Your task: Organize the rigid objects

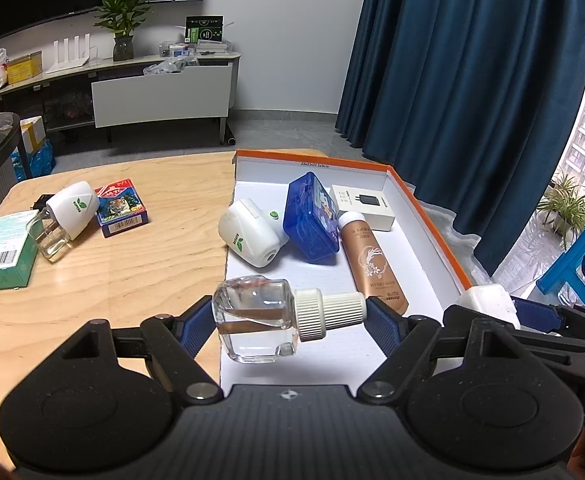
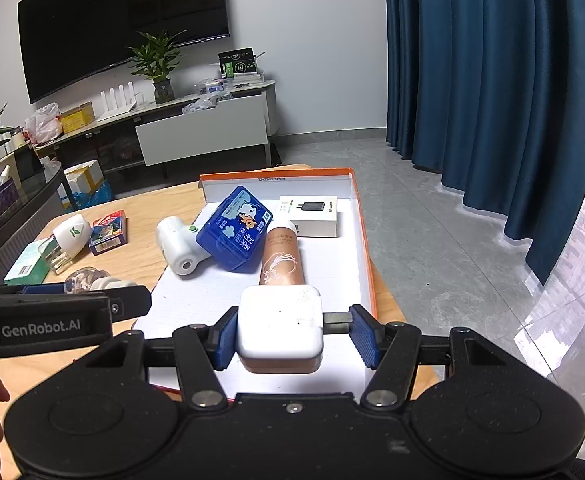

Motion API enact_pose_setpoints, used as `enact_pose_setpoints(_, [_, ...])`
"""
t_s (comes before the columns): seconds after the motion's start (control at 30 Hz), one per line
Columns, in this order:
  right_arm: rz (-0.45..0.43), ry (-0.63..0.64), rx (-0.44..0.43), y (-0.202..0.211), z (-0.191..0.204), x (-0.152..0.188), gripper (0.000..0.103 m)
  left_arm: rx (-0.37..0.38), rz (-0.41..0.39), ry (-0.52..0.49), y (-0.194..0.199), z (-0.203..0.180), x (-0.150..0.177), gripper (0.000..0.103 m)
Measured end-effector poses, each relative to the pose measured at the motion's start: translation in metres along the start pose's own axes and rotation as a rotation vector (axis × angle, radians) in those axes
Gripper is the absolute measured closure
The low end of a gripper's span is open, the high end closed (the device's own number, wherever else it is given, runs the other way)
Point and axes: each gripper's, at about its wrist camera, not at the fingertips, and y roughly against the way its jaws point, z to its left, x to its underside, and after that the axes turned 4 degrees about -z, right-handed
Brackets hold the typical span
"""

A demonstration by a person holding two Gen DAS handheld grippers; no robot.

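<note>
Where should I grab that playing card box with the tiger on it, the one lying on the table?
Grip the card box across its two long sides, coming down from above. It lies flat on the wooden table, so only the edges offer purchase, and the white diffuser sits close at its left end.

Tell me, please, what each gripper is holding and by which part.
Left gripper clamps a clear liquid bottle end to end, base and white cap. Right gripper clamps a white charger, body side and prongs.

Clear glass bottle [image 1: 258,318] sideways, white charger [image 2: 279,328] upright, both held.
</note>
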Motion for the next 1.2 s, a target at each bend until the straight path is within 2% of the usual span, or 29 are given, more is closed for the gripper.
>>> enact_pose_setpoints(1.2, [0.004,-0.001,0.002,-0.0004,0.0006,0.0010,0.033,0.004,0.002,-0.002,0.0009,-0.0019,0.0015,0.021])
